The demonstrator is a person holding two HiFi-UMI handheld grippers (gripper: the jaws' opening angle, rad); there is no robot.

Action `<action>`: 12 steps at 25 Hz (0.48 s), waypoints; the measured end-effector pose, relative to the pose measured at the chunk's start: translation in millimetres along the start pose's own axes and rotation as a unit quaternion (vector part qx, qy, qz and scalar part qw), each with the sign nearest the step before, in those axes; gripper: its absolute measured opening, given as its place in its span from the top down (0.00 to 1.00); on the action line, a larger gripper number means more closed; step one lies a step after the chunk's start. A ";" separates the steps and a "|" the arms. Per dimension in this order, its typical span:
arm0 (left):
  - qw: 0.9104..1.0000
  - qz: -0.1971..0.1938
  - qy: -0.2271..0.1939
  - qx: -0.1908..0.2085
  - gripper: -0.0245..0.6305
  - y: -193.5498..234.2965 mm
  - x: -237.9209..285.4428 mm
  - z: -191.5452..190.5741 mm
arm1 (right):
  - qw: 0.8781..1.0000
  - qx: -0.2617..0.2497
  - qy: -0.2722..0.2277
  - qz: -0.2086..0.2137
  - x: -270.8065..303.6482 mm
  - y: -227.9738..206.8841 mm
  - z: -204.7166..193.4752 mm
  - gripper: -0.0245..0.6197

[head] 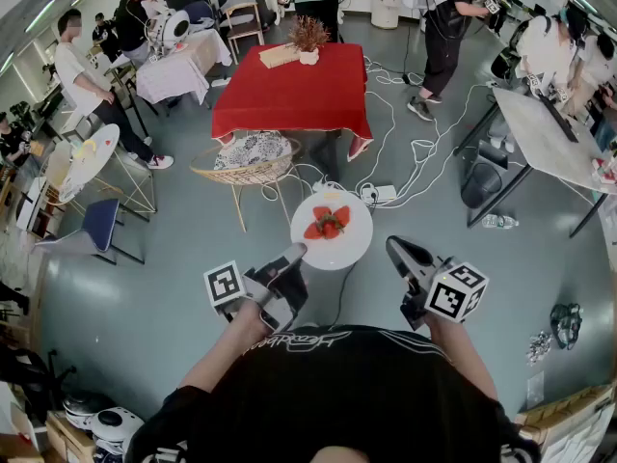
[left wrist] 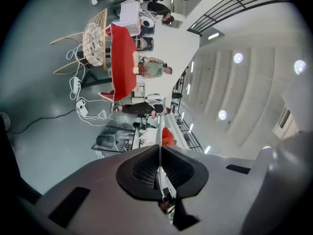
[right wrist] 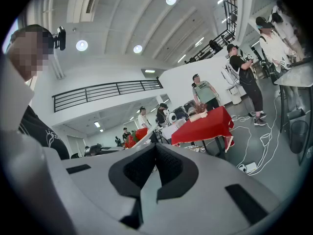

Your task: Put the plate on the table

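Observation:
A round white plate (head: 334, 251) with strawberries (head: 328, 223) hangs above the grey floor, held between my two grippers. My left gripper (head: 297, 251) is shut on its left rim. My right gripper (head: 389, 243) is shut on its right rim. In the left gripper view the plate (left wrist: 160, 131) runs as a thin edge out of the shut left gripper (left wrist: 159, 170), with the strawberries (left wrist: 167, 136) beyond. In the right gripper view the plate (right wrist: 148, 137) leaves the right gripper (right wrist: 155, 153) toward the strawberries (right wrist: 131, 137). The red-clothed table (head: 294, 90) stands ahead, also in view as the red table (right wrist: 205, 124).
A wicker chair (head: 246, 167) stands between me and the red table. White cables (head: 410, 152) and a power strip (head: 382, 193) lie on the floor to the right. A dried plant (head: 308, 37) sits at the table's far edge. A grey table (head: 545, 133) stands at right, and several people stand around.

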State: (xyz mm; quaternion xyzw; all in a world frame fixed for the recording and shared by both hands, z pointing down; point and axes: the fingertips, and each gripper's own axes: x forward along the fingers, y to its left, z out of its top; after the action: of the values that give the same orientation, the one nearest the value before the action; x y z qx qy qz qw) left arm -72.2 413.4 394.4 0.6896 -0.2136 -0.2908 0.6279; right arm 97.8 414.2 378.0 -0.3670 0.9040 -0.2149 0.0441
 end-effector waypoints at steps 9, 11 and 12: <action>1.000 0.002 -0.002 -0.004 0.93 -5.6 0.3 -7.9 | 1.000 -0.009 0.000 0.003 -7.8 5.7 4.8 0.95; 1.000 0.002 -0.001 -0.005 0.93 -6.3 0.9 -6.1 | 1.000 -0.012 0.000 0.004 -5.6 5.7 5.3 0.95; 1.000 0.002 -0.001 -0.006 0.93 -5.9 0.9 -5.6 | 1.000 -0.013 -0.001 0.005 -4.9 5.5 5.2 0.95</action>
State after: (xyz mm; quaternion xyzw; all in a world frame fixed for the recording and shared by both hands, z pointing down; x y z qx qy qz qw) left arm -68.3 417.6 388.7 0.6850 -0.2140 -0.2912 0.6326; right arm 99.0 419.2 370.6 -0.3636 0.9084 -0.2025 0.0412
